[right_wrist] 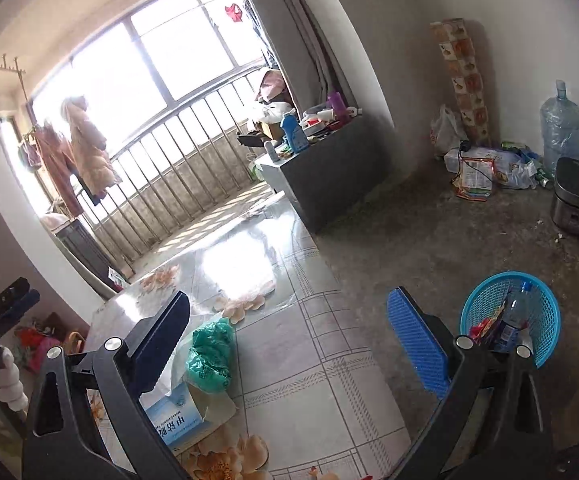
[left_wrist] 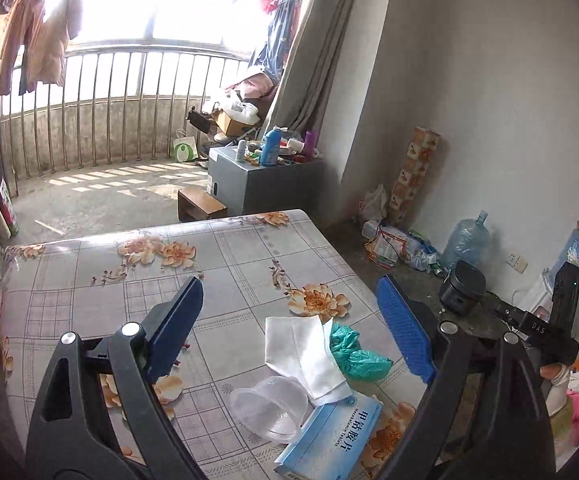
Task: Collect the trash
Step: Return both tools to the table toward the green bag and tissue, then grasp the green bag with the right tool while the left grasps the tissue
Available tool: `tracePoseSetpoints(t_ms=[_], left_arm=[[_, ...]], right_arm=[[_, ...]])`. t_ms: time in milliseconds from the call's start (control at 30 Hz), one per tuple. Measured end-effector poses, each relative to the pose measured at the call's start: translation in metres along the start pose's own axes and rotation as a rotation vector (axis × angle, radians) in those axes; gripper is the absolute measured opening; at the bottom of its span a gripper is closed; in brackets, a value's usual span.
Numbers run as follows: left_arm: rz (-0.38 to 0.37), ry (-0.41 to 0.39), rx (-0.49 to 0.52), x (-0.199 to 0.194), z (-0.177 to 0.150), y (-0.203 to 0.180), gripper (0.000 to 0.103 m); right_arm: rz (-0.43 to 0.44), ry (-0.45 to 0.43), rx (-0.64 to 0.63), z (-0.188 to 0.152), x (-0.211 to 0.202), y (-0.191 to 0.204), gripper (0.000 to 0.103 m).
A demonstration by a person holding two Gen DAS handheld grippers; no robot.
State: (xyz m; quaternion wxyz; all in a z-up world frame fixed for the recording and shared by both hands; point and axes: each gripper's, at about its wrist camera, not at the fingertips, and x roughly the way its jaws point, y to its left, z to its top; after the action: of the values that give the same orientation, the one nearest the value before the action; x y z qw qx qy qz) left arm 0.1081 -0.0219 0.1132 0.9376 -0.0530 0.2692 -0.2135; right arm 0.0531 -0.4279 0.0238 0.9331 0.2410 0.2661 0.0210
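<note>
On the flowered table (left_wrist: 89, 280) lie a white tissue (left_wrist: 301, 352), a crumpled green plastic bag (left_wrist: 353, 354), a clear plastic cup (left_wrist: 269, 404) on its side and a blue-white medicine box (left_wrist: 333, 440). My left gripper (left_wrist: 289, 312) is open and empty, hovering above this pile. My right gripper (right_wrist: 289, 332) is open and empty over the table's right part; the green bag (right_wrist: 209, 356) and the medicine box (right_wrist: 175, 416) sit by its left finger. A blue mesh basket (right_wrist: 545, 312) on the floor holds a bottle and wrappers.
A grey cabinet (left_wrist: 257, 184) with bottles stands beyond the table. A water jug (left_wrist: 465, 240), a rice cooker (left_wrist: 461, 288) and bags lie on the floor by the wall. The balcony railing (left_wrist: 109, 104) is at the back. The other gripper (left_wrist: 545, 332) shows at the right.
</note>
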Motion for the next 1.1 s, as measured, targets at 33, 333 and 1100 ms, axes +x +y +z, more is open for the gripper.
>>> tracePoseSetpoints(t_ms=[33,333,1100], left_arm=[[0.001,0.009,-0.011,-0.002,-0.007,0.006,0.084],[-0.057,0.101,-0.054,0.005,-0.064,0.026,0.084],[-0.238,0.624,0.008,0.224,-0.026,0.053,0.062]], right_arm=[[0.020,0.023,-0.001,-0.001,0.005,0.005,0.096],[0.164,0.190,0.041,-0.018,0.037,0.046,0.094],[0.098,0.451,0.005,-0.042,0.125,0.069,0.079]])
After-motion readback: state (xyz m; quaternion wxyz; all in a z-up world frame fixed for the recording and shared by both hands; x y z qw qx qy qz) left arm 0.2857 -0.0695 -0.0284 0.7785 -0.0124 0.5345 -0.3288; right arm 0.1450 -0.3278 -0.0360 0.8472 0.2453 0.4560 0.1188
